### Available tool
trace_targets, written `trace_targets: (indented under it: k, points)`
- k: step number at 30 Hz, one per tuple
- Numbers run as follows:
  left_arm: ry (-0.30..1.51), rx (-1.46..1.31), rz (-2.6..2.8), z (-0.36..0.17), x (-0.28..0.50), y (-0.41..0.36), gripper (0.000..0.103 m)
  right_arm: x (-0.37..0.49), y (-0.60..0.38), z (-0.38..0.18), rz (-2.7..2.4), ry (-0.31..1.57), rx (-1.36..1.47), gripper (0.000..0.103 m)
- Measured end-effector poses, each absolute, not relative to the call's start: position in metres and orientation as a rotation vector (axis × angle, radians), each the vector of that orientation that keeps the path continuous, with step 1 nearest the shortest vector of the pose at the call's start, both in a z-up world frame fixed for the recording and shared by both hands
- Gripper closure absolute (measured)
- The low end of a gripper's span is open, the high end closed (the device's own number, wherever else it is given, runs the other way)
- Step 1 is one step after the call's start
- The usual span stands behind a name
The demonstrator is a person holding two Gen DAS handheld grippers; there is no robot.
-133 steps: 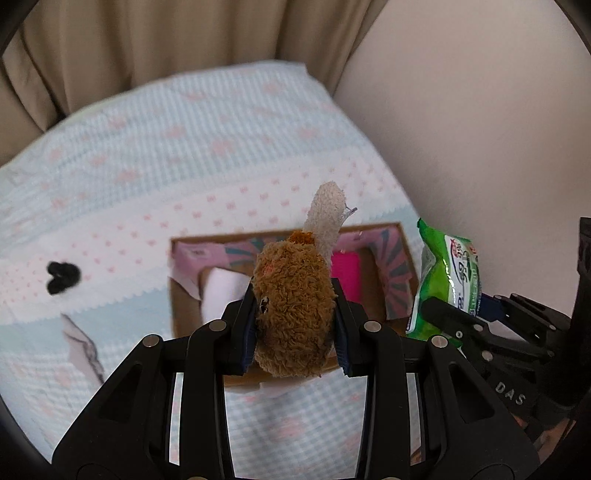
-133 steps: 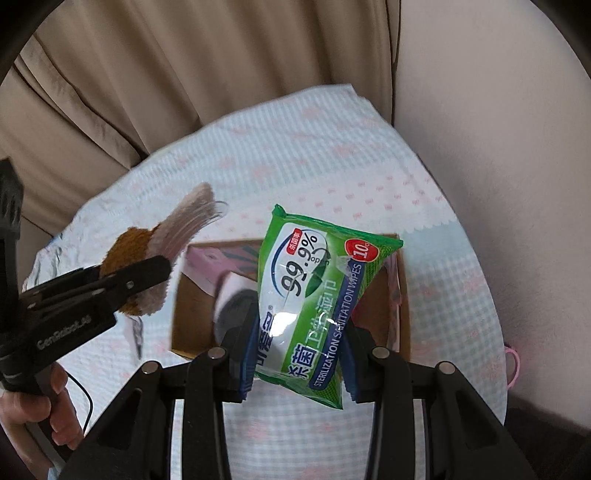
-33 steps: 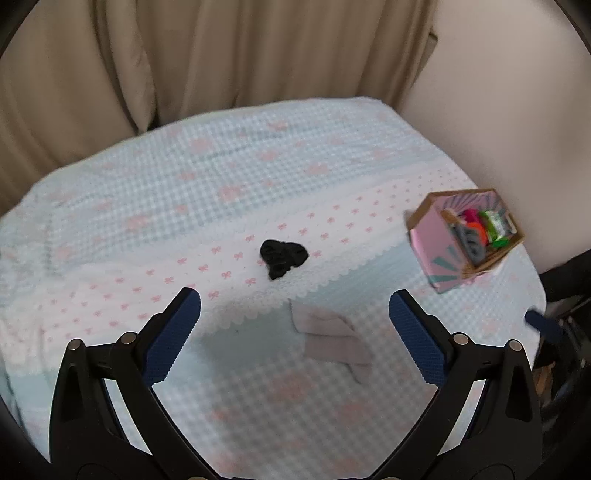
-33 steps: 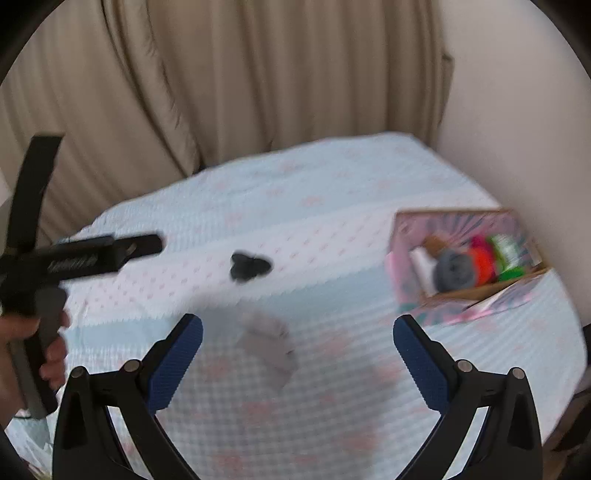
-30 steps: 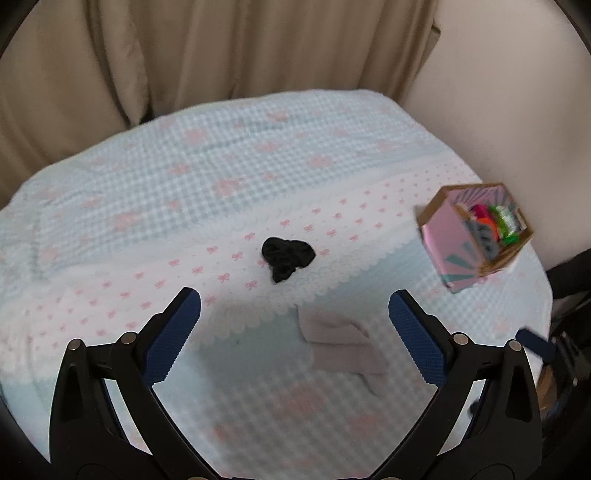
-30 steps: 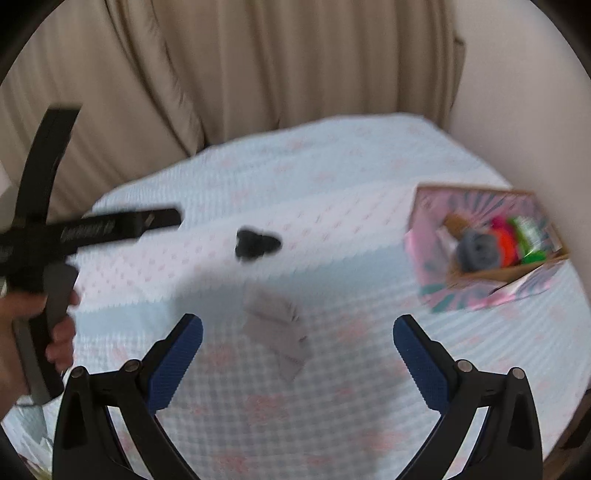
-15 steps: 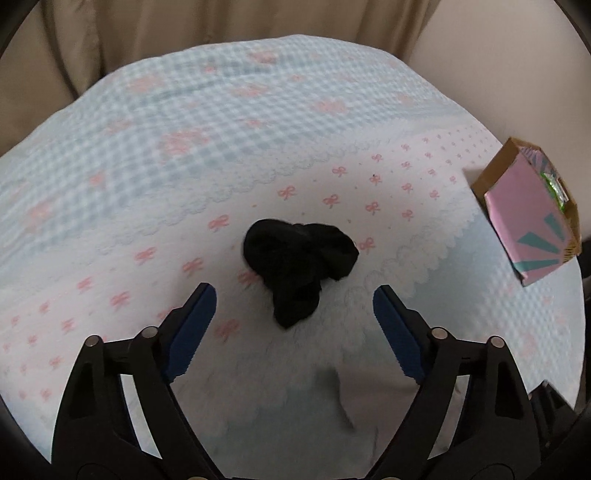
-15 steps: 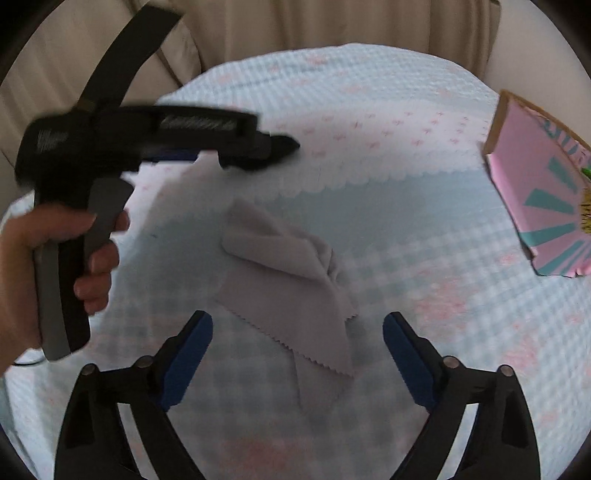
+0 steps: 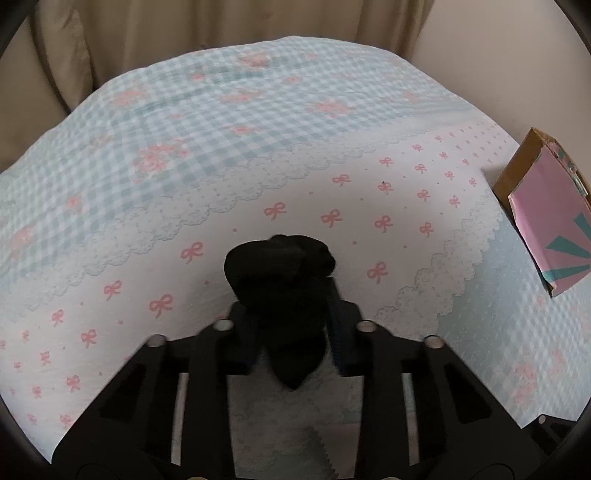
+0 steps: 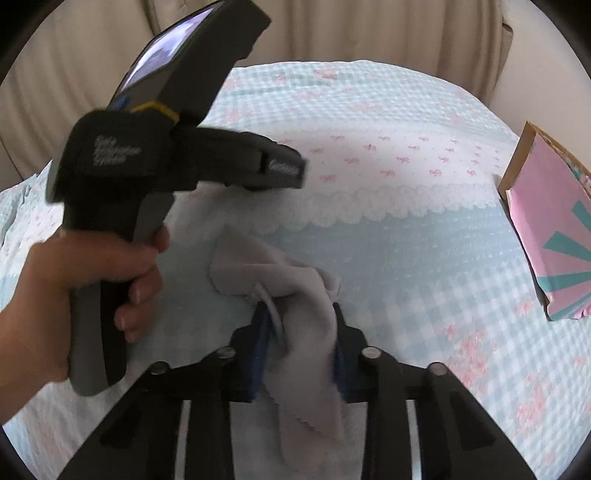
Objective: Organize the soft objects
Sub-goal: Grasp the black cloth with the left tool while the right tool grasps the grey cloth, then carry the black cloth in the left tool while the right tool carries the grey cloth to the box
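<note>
Left gripper (image 9: 291, 325) has just clenched on the crumpled black fabric bundle (image 9: 280, 273); right gripper (image 10: 299, 332) likewise on the grey pinked-edge cloth (image 10: 295, 288), both on the gingham bedspread (image 9: 221, 122). Advise lifting straight, clearing trailing corners, toward the pink cardboard box (image 10: 554, 236).

The bedspread (image 9: 229, 122) is pale blue and white gingham with pink flower sprays, crossed by a white band of small pink bows edged in scalloped lace. The crumpled sock (image 9: 280, 273) is black. The cloth (image 10: 295, 295) is light grey with a pinked edge. The box (image 10: 546, 221) near the bed's right edge is pink with teal rays and brown cardboard sides. The curtain (image 9: 221, 26) is beige.
</note>
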State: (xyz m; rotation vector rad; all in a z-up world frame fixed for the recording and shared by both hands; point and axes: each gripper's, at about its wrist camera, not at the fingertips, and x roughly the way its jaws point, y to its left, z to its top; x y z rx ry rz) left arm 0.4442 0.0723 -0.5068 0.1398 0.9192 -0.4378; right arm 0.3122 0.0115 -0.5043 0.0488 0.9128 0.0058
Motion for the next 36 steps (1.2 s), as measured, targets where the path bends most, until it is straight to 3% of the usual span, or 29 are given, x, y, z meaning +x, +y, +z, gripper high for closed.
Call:
trace_targets:
  k: [3, 14, 36]
  points:
    - [0.925, 0.137, -0.433, -0.503, 0.444, 0.076, 0.085, 0.314, 0.009, -0.501, 0.005, 0.910, 0.067, 0.086]
    - [0.905, 0.110, -0.404, -0.452, 0.424, 0.087, 0.085, 0.297, -0.019, -0.455, -0.030, 0.873, 0.115, 0.087]
    - [0.789, 0.109, -0.423, -0.220, 0.319, 0.040, 0.085, 0.206, -0.078, -0.220, -0.064, 0.681, 0.147, 0.087]
